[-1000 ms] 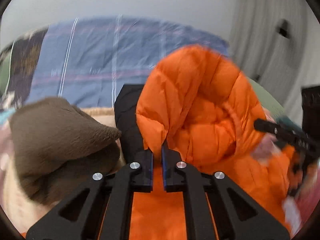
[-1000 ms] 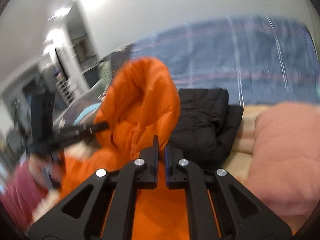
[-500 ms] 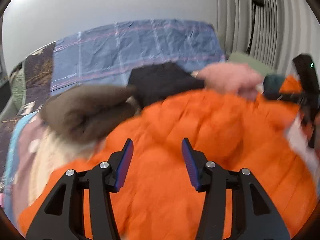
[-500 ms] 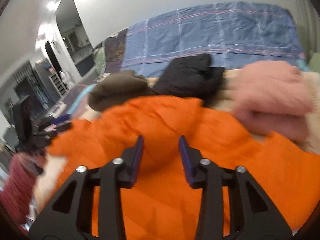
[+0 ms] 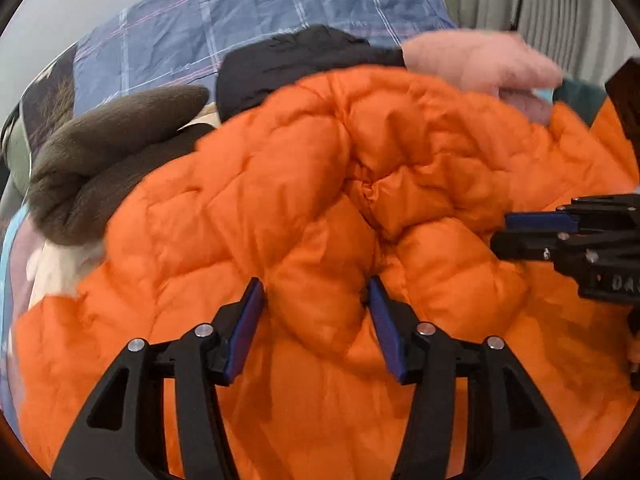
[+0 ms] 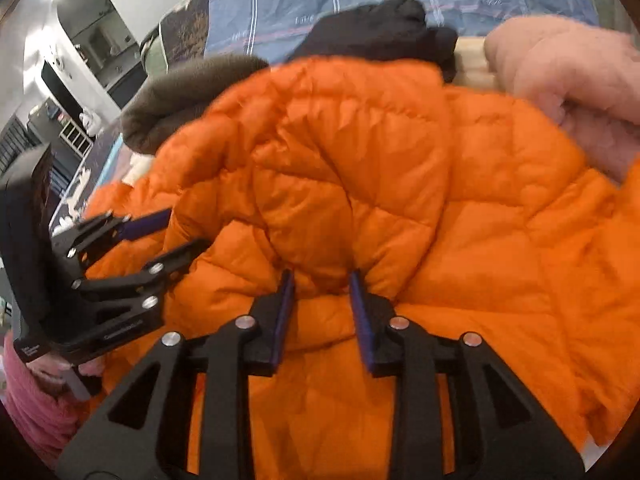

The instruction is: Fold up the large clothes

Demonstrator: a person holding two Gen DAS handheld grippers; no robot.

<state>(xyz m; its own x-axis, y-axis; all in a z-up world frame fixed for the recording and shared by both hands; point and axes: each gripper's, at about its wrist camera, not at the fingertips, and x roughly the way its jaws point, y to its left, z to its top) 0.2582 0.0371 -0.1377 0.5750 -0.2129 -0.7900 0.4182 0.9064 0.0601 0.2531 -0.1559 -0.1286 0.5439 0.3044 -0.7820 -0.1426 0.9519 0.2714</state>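
Note:
An orange quilted puffer jacket (image 5: 320, 184) lies bunched on the bed and fills both views (image 6: 400, 184). My left gripper (image 5: 316, 292) is open, its jaws on either side of a puffy fold of the jacket. My right gripper (image 6: 320, 280) is open too, its jaws straddling another fold. Each gripper shows in the other's view: the right one at the right edge (image 5: 520, 232), the left one at the left edge (image 6: 180, 232).
Behind the jacket lie a brown fleece garment (image 5: 100, 152), a black garment (image 5: 288, 60) and a pink fluffy garment (image 5: 480, 60), on a blue checked bedcover (image 5: 240, 12). A curtain (image 5: 560, 4) hangs at the right. Room furniture (image 6: 80, 52) stands at the far left.
Both grippers were shut on the raised jacket a second ago. They have opened, the jacket has dropped onto the bed, and both have moved down close onto its folds.

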